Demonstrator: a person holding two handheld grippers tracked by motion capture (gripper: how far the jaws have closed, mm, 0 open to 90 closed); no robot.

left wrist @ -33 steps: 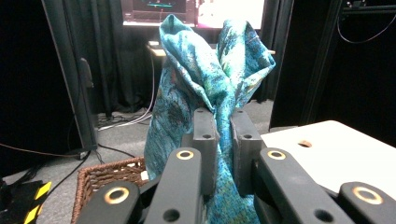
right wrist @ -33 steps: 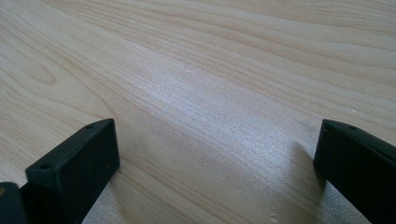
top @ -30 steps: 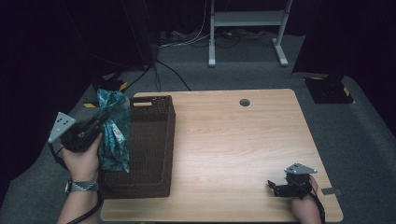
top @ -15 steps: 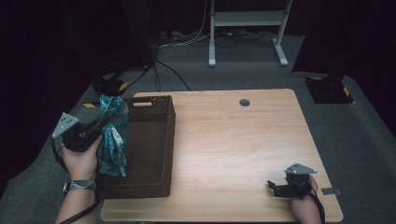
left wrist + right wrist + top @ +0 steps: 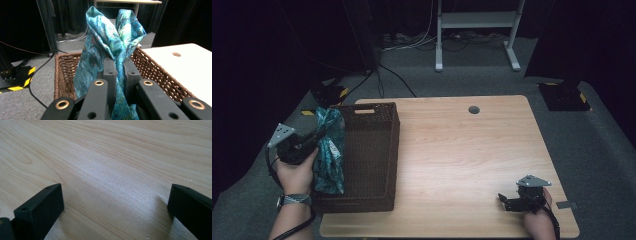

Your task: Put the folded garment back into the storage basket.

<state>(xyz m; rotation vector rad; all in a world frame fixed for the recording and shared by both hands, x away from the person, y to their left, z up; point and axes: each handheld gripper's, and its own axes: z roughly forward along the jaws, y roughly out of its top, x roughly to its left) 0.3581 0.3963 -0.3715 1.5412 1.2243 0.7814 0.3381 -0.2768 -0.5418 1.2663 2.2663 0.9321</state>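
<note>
The teal patterned cloth [image 5: 330, 152] is bunched and hangs down at the left wall of the brown wicker basket [image 5: 367, 155]. The basket stands on the left side of the table.

Bright overhead light on the table [image 5: 462, 150], dark surroundings, soft sheen on wood, slightly grainy pictures.

Light wooden table [image 5: 462, 150] carries 1 dark wicker basket [image 5: 372, 150].

A pale wooden table [image 5: 472, 160] has a small round hole [image 5: 473, 109] near its far edge. Beyond it, on grey carpet [image 5: 472, 82], stand the white legs of a desk [image 5: 438, 37], with cables [image 5: 412, 42] trailing past and a black plate [image 5: 563, 95] to the right.
</note>
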